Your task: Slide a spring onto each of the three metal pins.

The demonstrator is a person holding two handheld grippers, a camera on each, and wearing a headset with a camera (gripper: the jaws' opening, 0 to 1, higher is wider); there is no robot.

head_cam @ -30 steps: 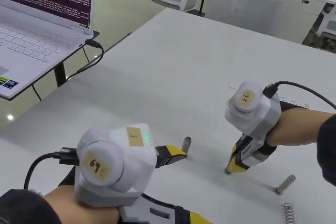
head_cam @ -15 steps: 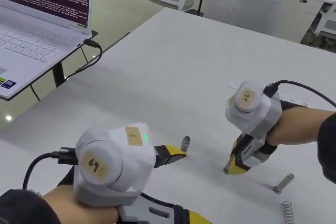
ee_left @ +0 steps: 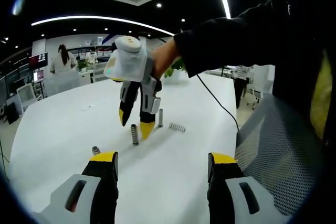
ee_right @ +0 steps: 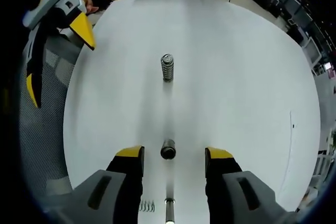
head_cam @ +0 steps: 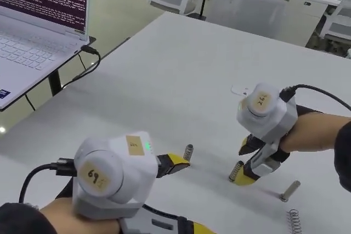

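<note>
Loose spring (head_cam: 293, 220) lies flat on the white table (head_cam: 181, 69), just beside the bare pin (head_cam: 289, 190) and apart from it. In the left gripper view that pin stands upright with no coil on it. Two others carry coils: the middle sprung pin (head_cam: 236, 171) and the far sprung pin (head_cam: 188, 152), both upright. Judgement: two of three done, third not yet fitted. Risks from here: (1) the right gripper's jaws straddle the middle sprung pin, so a sideways withdrawal could clip it and tip it, as the pins look free-standing with no visible fixture. (2) The loose spring is thin and flat on a smooth top, so an off-centre pinch may flick it out or roll it away. (3) Threading it onto an unsteadied bare pin may push that pin over. Positions: right gripper (ee_right: 173, 153) is released, grasping nothing. In its own view the middle sprung pin sits end-on in the gap, clear of both jaws. The bare pin and loose spring lie behind the jaw tips, toward the gripper body. Left gripper (ee_left: 164, 157) is likewise released and empty. The far sprung pin is just ahead of its left jaw, and the loose spring is well apart from it, beyond the right gripper.
</note>
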